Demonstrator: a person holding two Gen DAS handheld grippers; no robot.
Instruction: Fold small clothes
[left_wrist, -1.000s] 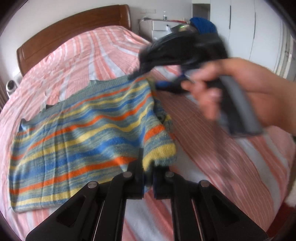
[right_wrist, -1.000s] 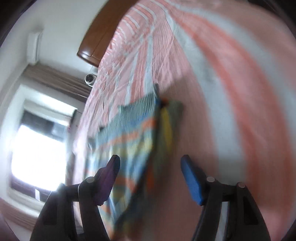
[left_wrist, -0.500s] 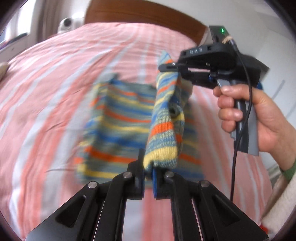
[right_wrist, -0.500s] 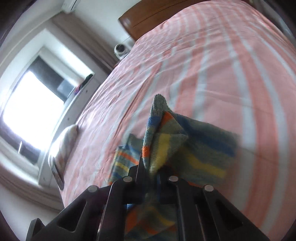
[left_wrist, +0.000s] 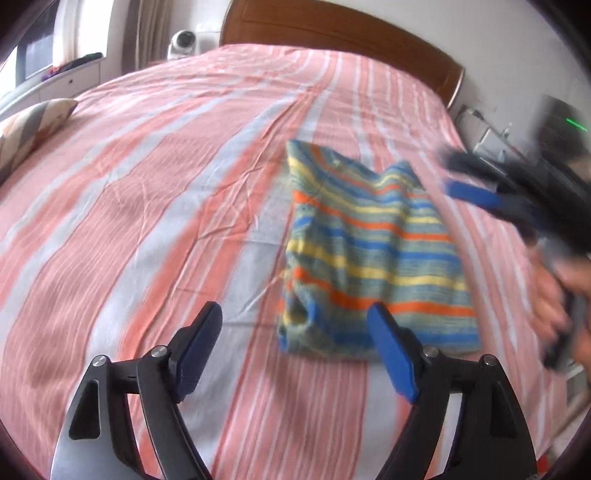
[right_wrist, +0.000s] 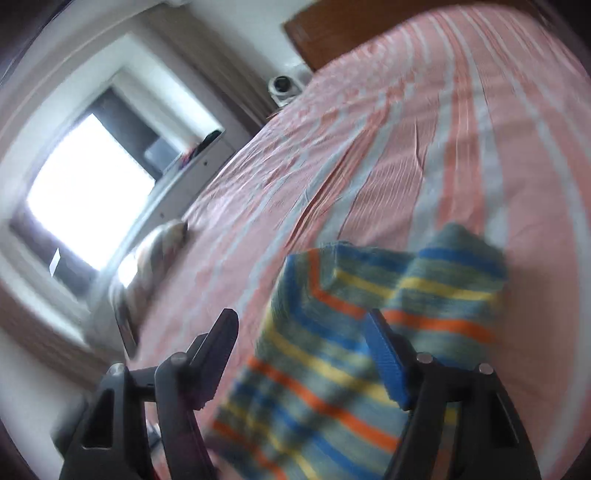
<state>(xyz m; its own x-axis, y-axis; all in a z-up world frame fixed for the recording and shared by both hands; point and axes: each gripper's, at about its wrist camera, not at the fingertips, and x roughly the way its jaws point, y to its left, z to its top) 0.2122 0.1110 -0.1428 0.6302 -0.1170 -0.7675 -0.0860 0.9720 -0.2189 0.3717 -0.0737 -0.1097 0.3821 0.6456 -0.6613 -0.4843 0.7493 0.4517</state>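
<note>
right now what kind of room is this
Most likely a home bedroom: a bed with a pink striped sheet, a wooden headboard against the wall, a pillow at the bed's edge, and a window beside it.

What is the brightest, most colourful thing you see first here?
The striped knitted garment, in blue, yellow and orange, lies folded on the pink-striped bed. The left gripper is opening with nothing between its fingers. A wooden headboard stands at the bed's far end.
</note>
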